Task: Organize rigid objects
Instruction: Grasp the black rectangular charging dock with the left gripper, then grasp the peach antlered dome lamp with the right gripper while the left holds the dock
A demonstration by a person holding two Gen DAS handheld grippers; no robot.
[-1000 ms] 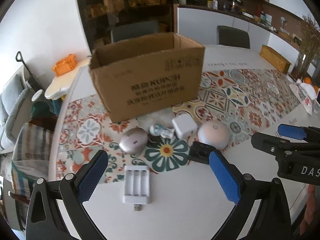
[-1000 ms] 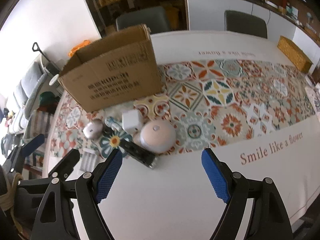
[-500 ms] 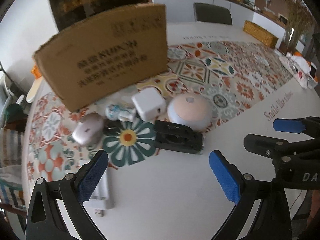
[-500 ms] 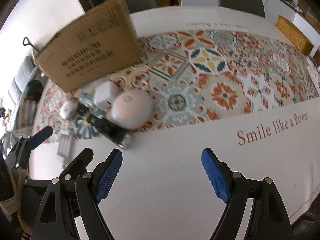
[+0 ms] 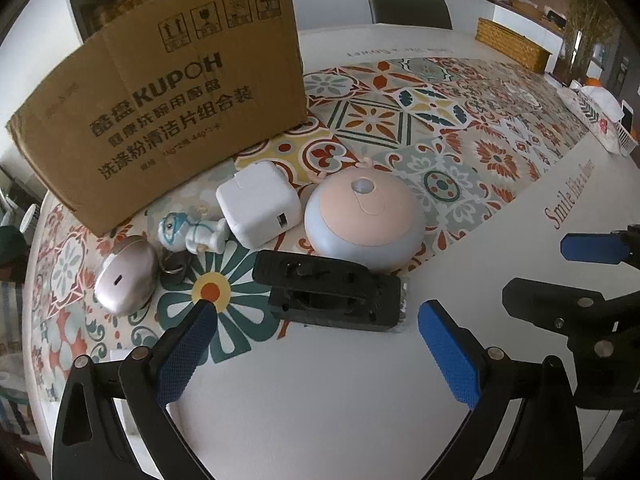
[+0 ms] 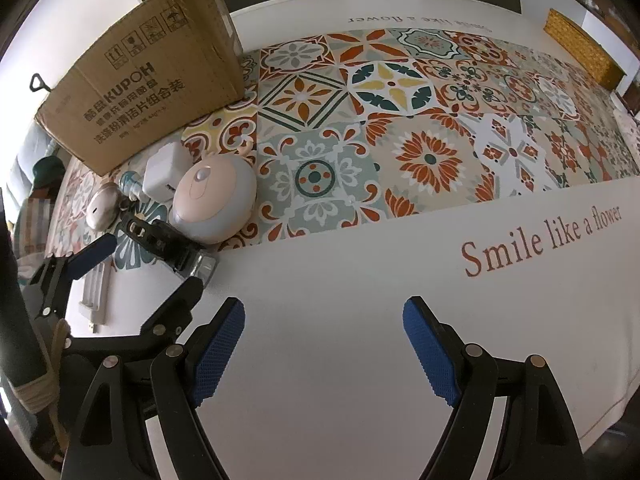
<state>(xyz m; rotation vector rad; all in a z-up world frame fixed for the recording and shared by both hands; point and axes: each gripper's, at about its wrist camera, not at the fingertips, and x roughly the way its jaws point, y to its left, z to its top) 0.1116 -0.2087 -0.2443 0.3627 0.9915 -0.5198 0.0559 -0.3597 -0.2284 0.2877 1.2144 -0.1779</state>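
A black block-shaped part (image 5: 330,294) lies on the table just ahead of my open, empty left gripper (image 5: 312,344); it also shows in the right wrist view (image 6: 160,240). Behind it sit a round pink and blue-grey device (image 5: 364,216), a white charger cube (image 5: 258,204), a small white and blue figurine (image 5: 192,232) and a silver oval mouse-like object (image 5: 126,282). A brown cardboard box (image 5: 168,84) stands behind them. My right gripper (image 6: 324,354) is open and empty over bare white tablecloth, to the right of the left gripper (image 6: 148,260).
A white battery charger (image 6: 94,288) lies at the table's left edge. A patterned runner (image 6: 420,120) crosses the white tablecloth (image 6: 360,280). A wicker basket (image 6: 580,46) stands at the far right, with chairs beyond the table's far side.
My left gripper moved forward and right, closing in on the black part; the battery charger has left its view. My right gripper shifted slightly closer to the table. Both stayed open.
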